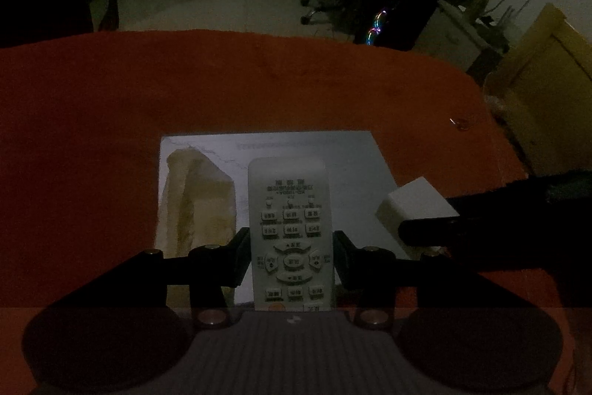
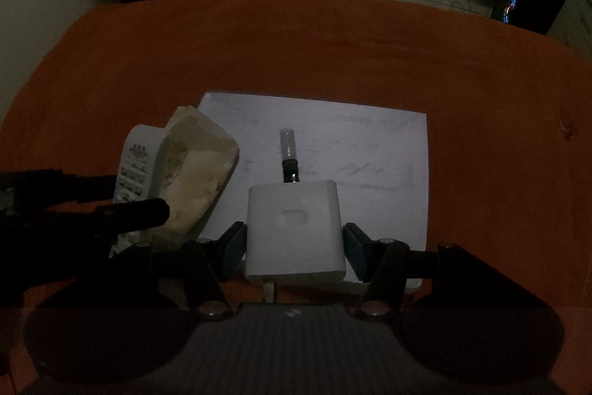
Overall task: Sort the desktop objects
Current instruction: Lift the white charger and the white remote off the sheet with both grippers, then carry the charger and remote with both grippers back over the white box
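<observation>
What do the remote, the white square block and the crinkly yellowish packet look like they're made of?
Remote: probably matte white plastic with rubbery-looking raised buttons. White block: smooth, hard-looking plastic, judging by its rounded corners and the shallow oval dimple moulded into its face; possibly a charger. Packet: thin translucent film, likely plastic wrap, since it is creased and shows something pale yellow inside. The dim light leaves all three uncertain.

Both cameras ride close above the orange cloth-covered table (image 1: 111, 99), tilted steeply down and facing the dim room beyond. Each frames the same white rectangular board (image 1: 355, 165) (image 2: 370, 143) and pale crumpled bag (image 1: 199, 202) (image 2: 196, 180).
</observation>
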`<action>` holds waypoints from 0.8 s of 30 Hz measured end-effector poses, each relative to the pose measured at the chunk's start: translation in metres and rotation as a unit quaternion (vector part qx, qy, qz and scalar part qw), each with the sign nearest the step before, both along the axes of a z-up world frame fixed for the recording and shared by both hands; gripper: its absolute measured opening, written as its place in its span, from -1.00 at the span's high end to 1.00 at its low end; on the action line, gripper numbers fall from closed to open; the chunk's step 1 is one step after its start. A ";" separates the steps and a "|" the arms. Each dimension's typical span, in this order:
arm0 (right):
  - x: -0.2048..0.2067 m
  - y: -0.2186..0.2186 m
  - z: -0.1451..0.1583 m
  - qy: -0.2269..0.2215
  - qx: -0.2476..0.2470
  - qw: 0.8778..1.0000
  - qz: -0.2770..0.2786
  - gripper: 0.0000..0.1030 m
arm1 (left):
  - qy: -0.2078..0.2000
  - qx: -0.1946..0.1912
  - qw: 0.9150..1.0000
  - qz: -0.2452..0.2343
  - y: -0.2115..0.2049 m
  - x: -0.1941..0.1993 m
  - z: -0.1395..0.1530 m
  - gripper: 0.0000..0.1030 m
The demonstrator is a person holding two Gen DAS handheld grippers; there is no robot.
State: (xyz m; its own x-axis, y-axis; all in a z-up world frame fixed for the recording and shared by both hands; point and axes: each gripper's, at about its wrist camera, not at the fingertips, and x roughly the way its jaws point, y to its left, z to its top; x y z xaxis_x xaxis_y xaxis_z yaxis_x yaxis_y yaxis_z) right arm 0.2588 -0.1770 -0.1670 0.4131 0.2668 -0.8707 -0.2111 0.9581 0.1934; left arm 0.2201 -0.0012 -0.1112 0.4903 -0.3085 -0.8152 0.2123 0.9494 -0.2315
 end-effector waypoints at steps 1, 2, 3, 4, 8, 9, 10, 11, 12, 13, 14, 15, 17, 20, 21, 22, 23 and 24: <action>-0.003 0.000 0.002 -0.001 0.001 1.000 0.001 -0.16 | -0.001 0.001 1.000 -0.001 0.001 -0.004 0.002 0.21; -0.006 0.001 0.004 -0.002 0.001 1.000 0.002 -0.16 | -0.002 0.001 1.000 -0.002 0.001 -0.008 0.003 0.21; -0.010 0.002 0.006 -0.003 0.002 1.000 0.004 -0.16 | -0.003 0.002 1.000 -0.003 0.001 -0.012 0.004 0.21; -0.013 0.003 0.007 -0.003 0.003 1.000 0.005 -0.16 | -0.003 0.002 1.000 -0.004 0.002 -0.016 0.005 0.21; -0.030 0.007 0.013 -0.002 0.006 1.000 0.015 -0.16 | -0.003 0.006 1.000 -0.013 0.000 -0.033 0.008 0.21; -0.034 0.008 0.013 -0.001 0.007 1.000 0.019 -0.16 | -0.003 0.006 1.000 -0.014 0.000 -0.038 0.008 0.21; -0.038 0.009 0.014 -0.001 0.009 1.000 0.021 -0.16 | -0.002 0.006 1.000 -0.016 -0.001 -0.042 0.009 0.21; -0.043 0.010 0.015 0.000 0.010 1.000 0.025 -0.16 | -0.002 0.006 1.000 -0.019 -0.001 -0.046 0.009 0.21; -0.047 0.011 0.015 0.001 0.011 1.000 0.028 -0.16 | -0.002 0.006 1.000 -0.021 -0.002 -0.050 0.010 0.21; -0.051 0.012 0.015 0.002 0.011 0.999 0.032 -0.16 | -0.001 0.005 1.000 -0.024 -0.003 -0.054 0.010 0.21; -0.055 0.014 0.015 0.005 0.011 0.999 0.037 -0.16 | 0.001 0.005 1.000 -0.027 -0.003 -0.058 0.010 0.21; -0.061 0.016 0.015 0.007 0.011 0.999 0.044 -0.16 | 0.002 0.003 1.000 -0.030 -0.004 -0.062 0.011 0.21; -0.073 0.019 0.014 0.010 0.010 0.999 0.052 -0.16 | 0.003 0.001 0.999 -0.036 -0.004 -0.071 0.012 0.21; -0.088 0.022 0.008 0.020 0.010 0.998 0.064 -0.16 | 0.006 0.001 0.999 -0.042 -0.004 -0.085 0.009 0.21; -0.092 0.023 0.005 0.024 0.011 0.997 0.067 -0.16 | 0.008 0.001 0.999 -0.045 -0.005 -0.090 0.007 0.21; -0.095 0.023 0.003 0.027 0.012 0.997 0.068 -0.16 | 0.011 0.001 0.999 -0.046 -0.005 -0.094 0.004 0.21; -0.099 0.022 0.000 0.030 0.013 0.997 0.069 -0.16 | 0.016 0.000 0.999 -0.047 -0.005 -0.098 0.001 0.21; -0.102 0.022 -0.003 0.035 0.014 0.997 0.070 -0.16 | 0.020 0.000 0.999 -0.047 -0.004 -0.100 -0.002 0.21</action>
